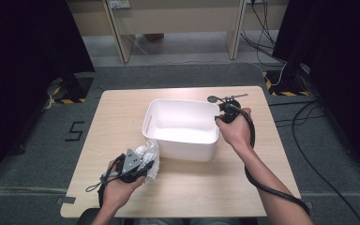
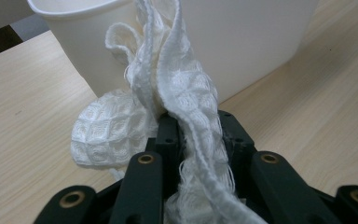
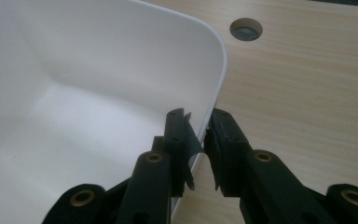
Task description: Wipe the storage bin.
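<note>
Two hand-held grippers are at work: nearest, the left hand-held gripper (image 2: pixel 193 135) pinches a white waffle-weave cloth (image 2: pixel 186 102) just beside the white tub (image 1: pixel 183 126) on the bench (image 1: pixel 117 117). Farther off, the right hand-held gripper (image 3: pixel 198 126) straddles the tub's rim at its far right corner, one jaw inside and one outside, pressing on it.

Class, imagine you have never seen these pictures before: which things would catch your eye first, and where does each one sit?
The white plastic bin dominates the middle of the wooden table, open and empty. At its near left corner a crumpled white waffle-weave cloth is clamped in the left gripper. At the bin's right rim, the right gripper straddles the wall, one of its fingers inside and one outside.
</note>
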